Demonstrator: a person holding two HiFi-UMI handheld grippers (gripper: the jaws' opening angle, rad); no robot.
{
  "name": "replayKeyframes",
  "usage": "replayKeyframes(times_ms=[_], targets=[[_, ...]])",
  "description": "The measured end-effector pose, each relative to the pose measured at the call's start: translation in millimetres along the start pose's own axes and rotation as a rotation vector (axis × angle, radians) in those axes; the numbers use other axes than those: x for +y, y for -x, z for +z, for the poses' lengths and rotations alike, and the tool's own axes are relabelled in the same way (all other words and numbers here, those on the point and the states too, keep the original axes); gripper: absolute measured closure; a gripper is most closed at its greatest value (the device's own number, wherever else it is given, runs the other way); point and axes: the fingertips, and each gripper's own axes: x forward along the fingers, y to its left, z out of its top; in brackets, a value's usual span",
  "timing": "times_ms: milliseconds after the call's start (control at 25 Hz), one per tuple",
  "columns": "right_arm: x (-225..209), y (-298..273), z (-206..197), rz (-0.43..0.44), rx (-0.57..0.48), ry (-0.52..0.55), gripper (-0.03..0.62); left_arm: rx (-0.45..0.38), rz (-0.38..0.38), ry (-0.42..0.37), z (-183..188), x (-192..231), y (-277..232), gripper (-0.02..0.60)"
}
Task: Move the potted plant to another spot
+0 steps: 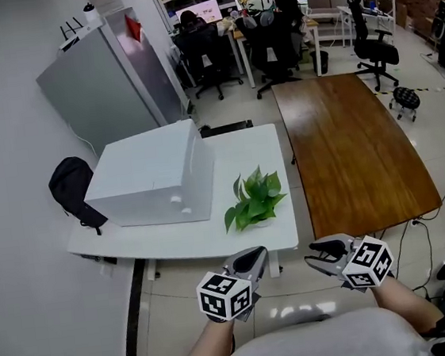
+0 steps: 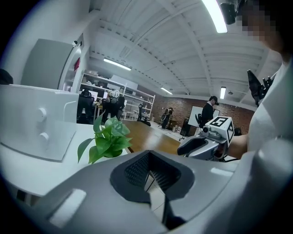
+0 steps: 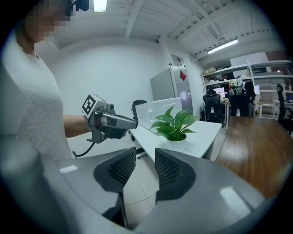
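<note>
Left gripper (image 1: 254,256) and right gripper (image 1: 313,255) held side by side at near edge, pointing forward, tipped slightly down, over floor short of tables.

Left gripper: jaws closed together, nothing between. Right gripper: jaws released, narrow gap, empty.

Counts: two grippers, one plant, one box, two tables.

Small potted plant (image 1: 255,201): broad green leaves, white pot, upright on near right part of white rectangular table (image 1: 174,242), just right of large white foam box (image 1: 154,177). Long brown wooden table (image 1: 347,151) further right.

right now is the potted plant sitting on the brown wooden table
No, the potted plant stands on the white table beside the white box, with the brown wooden table off to the side.
</note>
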Motion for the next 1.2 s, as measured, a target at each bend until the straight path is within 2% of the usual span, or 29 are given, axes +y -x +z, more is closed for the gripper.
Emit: replayKeyframes(times_ms=[320, 640, 840, 1000, 1200], targets=[[-9, -7, 5, 0.055, 0.013, 0.017, 0.461, 0.001, 0.032, 0.006, 7, 3, -7, 0.584], [-35, -22, 9, 0.045, 0.006, 0.028, 0.446, 0.004, 0.066, 0.01, 6, 10, -1, 0.584], [-63, -53, -4, -0.008, 0.05, 0.063, 0.338, 0.012, 0.09, 0.036, -8, 21, 11, 0.584], [-92, -85, -15, -0.019, 0.083, 0.074, 0.301, 0.015, 0.117, 0.058, -15, 30, 19, 0.584], [-123, -134, -29, -0.033, 0.138, 0.082, 0.219, 0.017, 0.162, 0.075, -20, 41, 37, 0.584]])
